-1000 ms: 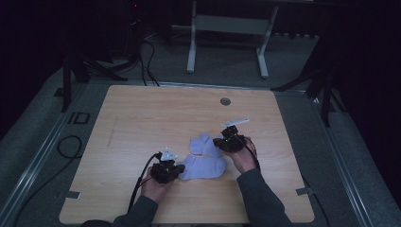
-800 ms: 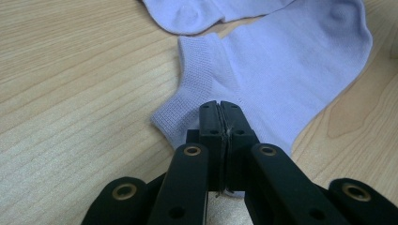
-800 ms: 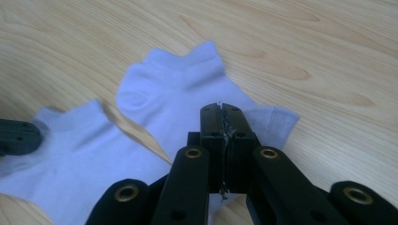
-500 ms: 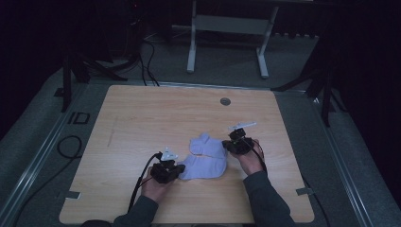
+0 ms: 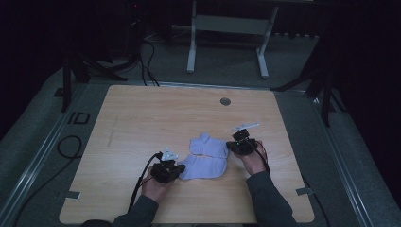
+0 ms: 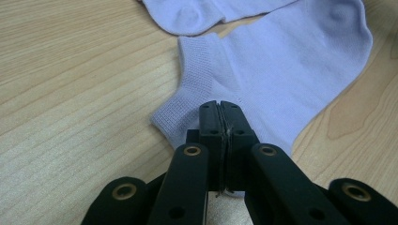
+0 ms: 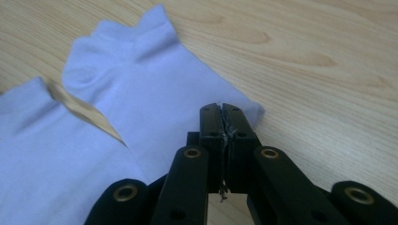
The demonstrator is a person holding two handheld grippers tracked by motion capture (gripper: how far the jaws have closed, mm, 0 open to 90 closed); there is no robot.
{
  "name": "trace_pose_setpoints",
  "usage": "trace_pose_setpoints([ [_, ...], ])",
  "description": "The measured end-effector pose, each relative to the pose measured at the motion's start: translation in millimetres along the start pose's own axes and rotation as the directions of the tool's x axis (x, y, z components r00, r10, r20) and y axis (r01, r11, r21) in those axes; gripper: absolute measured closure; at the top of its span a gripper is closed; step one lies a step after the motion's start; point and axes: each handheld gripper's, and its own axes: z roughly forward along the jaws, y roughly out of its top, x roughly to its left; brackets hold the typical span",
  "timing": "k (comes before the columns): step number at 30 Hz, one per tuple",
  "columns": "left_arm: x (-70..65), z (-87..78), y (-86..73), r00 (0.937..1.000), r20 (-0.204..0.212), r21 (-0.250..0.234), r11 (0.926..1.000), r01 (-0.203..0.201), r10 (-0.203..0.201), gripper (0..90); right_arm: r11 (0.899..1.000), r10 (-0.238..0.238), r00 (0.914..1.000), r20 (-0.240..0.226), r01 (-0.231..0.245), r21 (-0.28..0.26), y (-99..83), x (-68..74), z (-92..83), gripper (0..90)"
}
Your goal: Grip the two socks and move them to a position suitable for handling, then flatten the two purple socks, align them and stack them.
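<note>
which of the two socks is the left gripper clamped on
The nearer sock, the one lying closer to the person. The left gripper is shut on its ribbed cuff end, while the farther sock is held by the right gripper.

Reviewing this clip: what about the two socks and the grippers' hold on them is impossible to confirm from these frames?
- Left gripper view: the left gripper is shut over the near sock; its own jaws hide whether fabric is pinched.
- Right gripper view: the same for the right gripper over the far sock.
- High view: the small dark disc on the table is too small to identify.
</note>
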Motion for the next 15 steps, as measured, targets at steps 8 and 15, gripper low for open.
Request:
trace_pose_setpoints([
  [8, 0.3, 0.0, 0.0, 1.0000, 0.002, 0.000, 1.0000, 0.000, 0.000, 88.4, 1.000, 0.005, 0.9996, 0.029, -0.006, 0.015, -2.9, -8.3, 1.0, 76.3],
  [15, 0.3, 0.1, 0.0, 1.0000, 0.003, -0.001, 1.0000, 0.002, -0.002, 88.4, 1.000, -0.016, 0.9971, 0.074, 0.017, -0.007, 8.1, -12.8, -10.2, 56.4],
])
